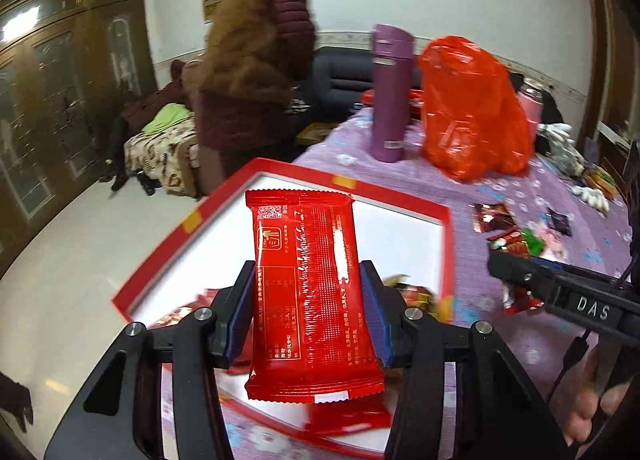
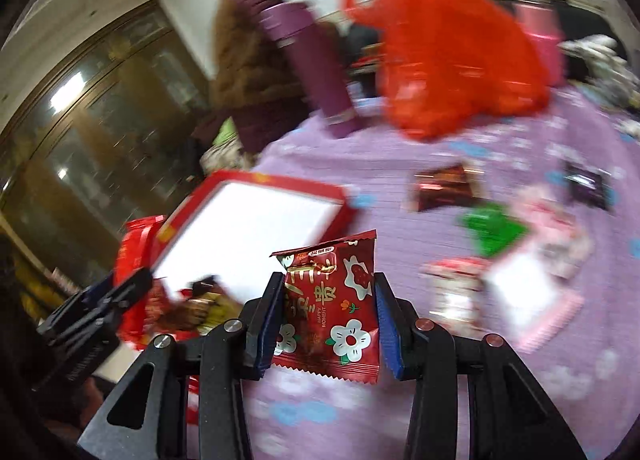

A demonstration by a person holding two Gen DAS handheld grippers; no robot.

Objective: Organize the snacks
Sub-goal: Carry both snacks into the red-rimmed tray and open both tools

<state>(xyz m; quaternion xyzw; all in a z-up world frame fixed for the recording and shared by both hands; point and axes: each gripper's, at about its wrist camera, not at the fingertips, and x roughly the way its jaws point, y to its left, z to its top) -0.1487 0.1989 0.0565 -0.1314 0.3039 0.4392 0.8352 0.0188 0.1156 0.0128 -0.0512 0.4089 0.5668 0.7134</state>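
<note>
My left gripper (image 1: 308, 280) is shut on a long red snack packet (image 1: 310, 292), held upright above the red-rimmed white tray (image 1: 400, 228). Several small snacks lie in the tray's near end. In the right wrist view my right gripper (image 2: 326, 292) is shut on a small dark-red packet with white flowers (image 2: 332, 308), over the purple tablecloth beside the tray (image 2: 256, 224). The right gripper (image 1: 520, 280) also shows at the right of the left wrist view, and the left gripper (image 2: 116, 292) at the lower left of the right wrist view, with the long red packet (image 2: 136, 244).
Loose snacks lie on the purple cloth (image 2: 400, 164): a dark brown packet (image 2: 444, 184), a green one (image 2: 492, 228), pink and white ones (image 2: 532, 272). A purple flask (image 1: 388, 92), an orange plastic bag (image 1: 476, 108) and a pink bottle (image 1: 530, 104) stand behind. The table edge is left of the tray.
</note>
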